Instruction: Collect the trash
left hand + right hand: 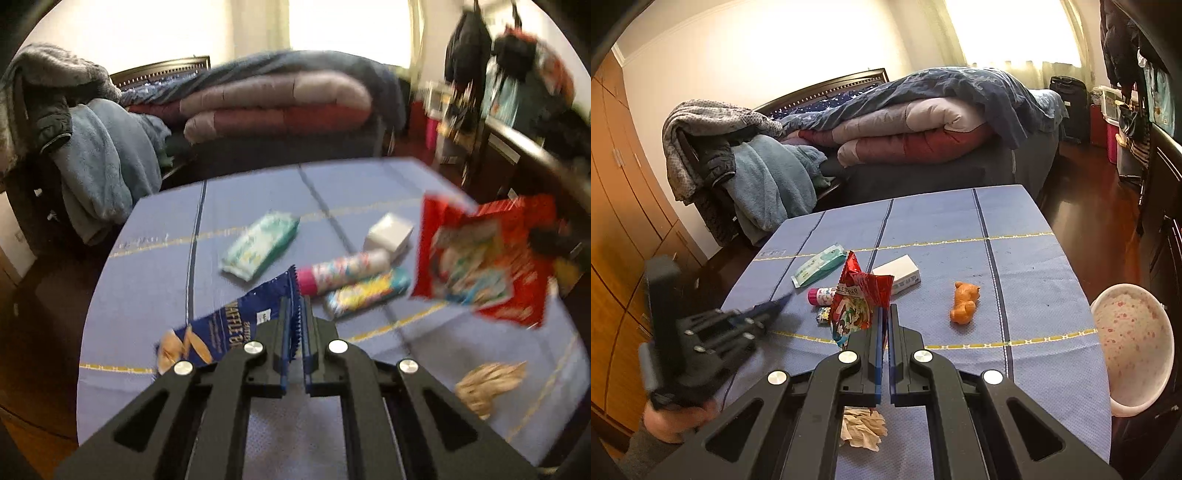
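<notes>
My left gripper (294, 303) is shut on the serrated edge of a blue waffle snack wrapper (229, 328), held just above the blue tablecloth (155, 280). In the right wrist view that gripper (768, 310) appears blurred at the left, with the blue wrapper (781, 300) sticking out of its tip. My right gripper (886, 309) is shut on a crumpled red snack bag (857, 306), held up over the table; the same red bag (480, 258) hangs at the right of the left wrist view. A crumpled brown paper (864, 428) lies on the cloth near the front edge.
On the cloth lie a green wipes pack (818, 267), a white box (901, 277), two colourful tubes (343, 269), (369, 291) and an orange toy (964, 301). A white bin with a pink-speckled liner (1130, 347) stands at the table's right edge. A bed stands behind.
</notes>
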Demonstrator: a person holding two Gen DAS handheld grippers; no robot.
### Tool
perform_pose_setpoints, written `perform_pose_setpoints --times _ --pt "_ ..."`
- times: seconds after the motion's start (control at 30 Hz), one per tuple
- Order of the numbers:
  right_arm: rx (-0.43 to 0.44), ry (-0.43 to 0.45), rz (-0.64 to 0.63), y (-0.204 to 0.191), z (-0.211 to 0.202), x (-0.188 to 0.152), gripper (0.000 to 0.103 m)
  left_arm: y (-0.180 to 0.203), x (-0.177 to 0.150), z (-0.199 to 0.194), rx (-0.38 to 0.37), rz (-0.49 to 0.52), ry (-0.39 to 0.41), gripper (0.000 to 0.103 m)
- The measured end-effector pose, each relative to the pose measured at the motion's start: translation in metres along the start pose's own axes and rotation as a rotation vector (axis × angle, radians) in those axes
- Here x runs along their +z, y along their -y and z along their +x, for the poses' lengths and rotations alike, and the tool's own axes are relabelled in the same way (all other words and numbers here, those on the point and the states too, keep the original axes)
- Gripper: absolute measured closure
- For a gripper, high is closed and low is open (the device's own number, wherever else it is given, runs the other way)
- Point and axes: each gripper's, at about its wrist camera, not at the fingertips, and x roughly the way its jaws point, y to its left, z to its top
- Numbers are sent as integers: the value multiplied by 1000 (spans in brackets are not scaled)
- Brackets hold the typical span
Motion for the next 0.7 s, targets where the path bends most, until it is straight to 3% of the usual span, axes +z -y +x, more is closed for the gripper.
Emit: perform_pose_setpoints --times 0.33,0.5,0.53,0.57,0.63,0.7 --pt "7 25 -2 -2 -11 3 100 4 32 -63 -129 -66 161 96" --pt "-1 34 9 4 -17 3 100 18 34 -65 -103 -26 143 94" --pt "-2 33 11 5 -17 3 100 22 32 -59 -81 -1 116 85" --pt "-1 32 14 6 -17 3 100 24 28 -55 -51 14 95 65" --pt "1 30 15 7 -17 2 100 28 13 -44 9 46 51 42" --pt "2 28 15 7 -17 1 100 27 1 -40 39 52 30 37"
